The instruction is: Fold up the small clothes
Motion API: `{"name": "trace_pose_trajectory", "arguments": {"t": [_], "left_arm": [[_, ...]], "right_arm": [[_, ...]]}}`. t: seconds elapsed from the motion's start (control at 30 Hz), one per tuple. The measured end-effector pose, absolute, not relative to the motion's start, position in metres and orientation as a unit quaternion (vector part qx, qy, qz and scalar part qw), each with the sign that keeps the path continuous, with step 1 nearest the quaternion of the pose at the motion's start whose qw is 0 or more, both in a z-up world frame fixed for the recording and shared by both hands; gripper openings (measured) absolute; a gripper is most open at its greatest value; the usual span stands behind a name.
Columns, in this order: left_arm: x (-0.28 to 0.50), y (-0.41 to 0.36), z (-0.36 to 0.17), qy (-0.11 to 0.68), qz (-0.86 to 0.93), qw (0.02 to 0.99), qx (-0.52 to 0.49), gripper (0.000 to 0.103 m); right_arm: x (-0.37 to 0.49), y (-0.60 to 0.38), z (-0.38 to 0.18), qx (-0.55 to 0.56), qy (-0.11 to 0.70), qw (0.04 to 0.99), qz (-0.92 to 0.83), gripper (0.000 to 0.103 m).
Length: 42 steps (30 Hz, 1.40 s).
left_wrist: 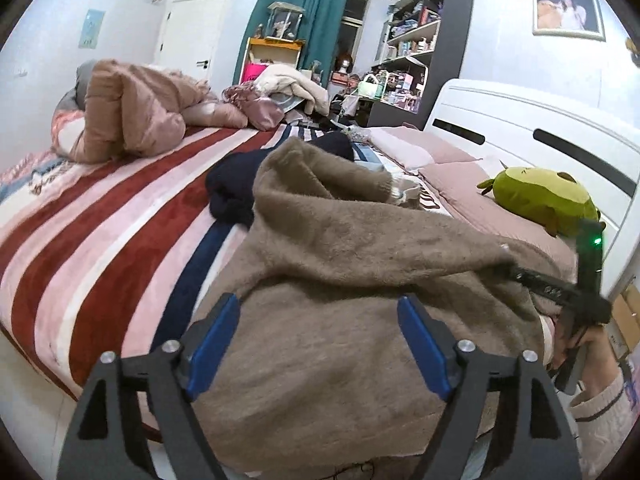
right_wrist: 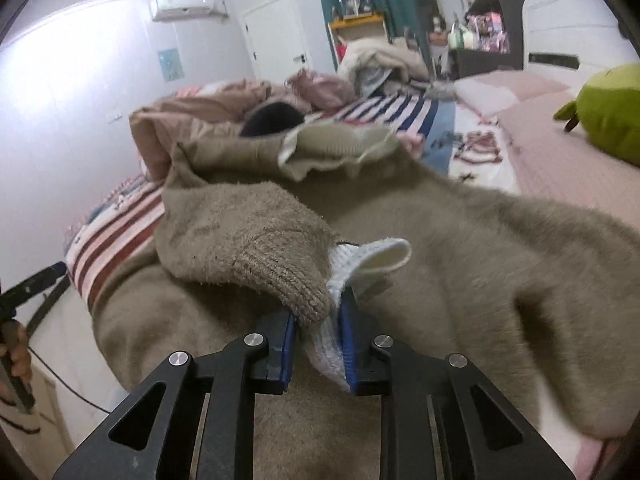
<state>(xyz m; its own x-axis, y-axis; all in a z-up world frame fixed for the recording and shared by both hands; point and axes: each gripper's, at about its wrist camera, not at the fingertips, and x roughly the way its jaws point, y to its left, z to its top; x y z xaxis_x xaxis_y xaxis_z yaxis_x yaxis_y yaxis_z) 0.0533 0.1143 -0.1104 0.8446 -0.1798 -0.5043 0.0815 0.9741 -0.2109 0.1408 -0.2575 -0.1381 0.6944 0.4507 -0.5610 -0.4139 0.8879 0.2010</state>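
A fuzzy taupe sweater lies spread on the near edge of the bed. My left gripper hovers over its near part, jaws wide apart and empty. My right gripper is shut on the sweater's sleeve end, the taupe knit cuff with its white ribbed lining, and holds it lifted over the sweater body. In the left wrist view the right gripper reaches in from the right, its tips buried in the sweater. The collar with a cream lining lies at the far side.
A dark navy garment lies beyond the sweater on the striped blanket. A pink-brown duvet heap sits far left. A green plush toy rests by the white headboard. Pink pillows and cluttered shelves stand behind.
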Motion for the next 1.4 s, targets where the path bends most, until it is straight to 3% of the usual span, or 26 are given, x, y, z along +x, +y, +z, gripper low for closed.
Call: {"name": "trace_pose_trajectory", "arguments": {"t": [0.1, 0.27, 0.37, 0.4, 0.47, 0.5, 0.53, 0.73, 0.8, 0.87, 0.93, 1.0, 1.4], "left_arm": [[0.059, 0.104, -0.105, 0.270, -0.071, 0.957, -0.080, 0.083], [0.066, 0.095, -0.103, 0.270, -0.081, 0.957, -0.071, 0.084], [0.069, 0.090, -0.104, 0.274, -0.084, 0.956, -0.068, 0.086], [0.070, 0.089, -0.104, 0.275, -0.084, 0.955, -0.067, 0.086], [0.071, 0.089, -0.105, 0.278, -0.082, 0.955, -0.066, 0.087], [0.071, 0.089, -0.106, 0.279, -0.081, 0.955, -0.066, 0.087], [0.071, 0.090, -0.106, 0.279, -0.080, 0.955, -0.067, 0.087], [0.071, 0.091, -0.108, 0.287, -0.071, 0.953, -0.072, 0.088], [0.071, 0.090, -0.108, 0.289, -0.066, 0.952, -0.069, 0.088], [0.071, 0.089, -0.108, 0.289, -0.060, 0.953, -0.065, 0.089], [0.070, 0.089, -0.108, 0.289, -0.055, 0.954, -0.063, 0.092], [0.069, 0.088, -0.108, 0.289, -0.048, 0.954, -0.059, 0.093], [0.068, 0.087, -0.106, 0.278, 0.026, 0.960, -0.014, 0.099]], "right_arm": [[0.135, -0.271, -0.128, 0.021, 0.313, 0.925, 0.217, 0.014], [0.140, -0.276, -0.157, 0.018, 0.423, 0.867, 0.262, 0.017], [0.132, -0.277, -0.167, 0.010, 0.428, 0.864, 0.266, 0.022], [0.128, -0.279, -0.168, 0.009, 0.424, 0.865, 0.267, 0.026], [0.124, -0.284, -0.168, 0.014, 0.416, 0.870, 0.266, 0.048], [0.123, -0.286, -0.168, 0.011, 0.409, 0.874, 0.263, 0.064], [0.122, -0.286, -0.171, -0.002, 0.405, 0.876, 0.260, 0.072], [0.130, -0.281, -0.198, -0.013, 0.426, 0.863, 0.272, 0.077], [0.131, -0.282, -0.195, 0.011, 0.410, 0.867, 0.283, 0.076], [0.132, -0.283, -0.191, 0.045, 0.398, 0.861, 0.313, 0.068], [0.134, -0.283, -0.185, 0.070, 0.391, 0.859, 0.324, 0.036], [0.135, -0.282, -0.180, 0.070, 0.386, 0.865, 0.314, 0.020], [0.121, -0.292, -0.131, 0.134, 0.356, 0.853, 0.358, 0.018]]}}
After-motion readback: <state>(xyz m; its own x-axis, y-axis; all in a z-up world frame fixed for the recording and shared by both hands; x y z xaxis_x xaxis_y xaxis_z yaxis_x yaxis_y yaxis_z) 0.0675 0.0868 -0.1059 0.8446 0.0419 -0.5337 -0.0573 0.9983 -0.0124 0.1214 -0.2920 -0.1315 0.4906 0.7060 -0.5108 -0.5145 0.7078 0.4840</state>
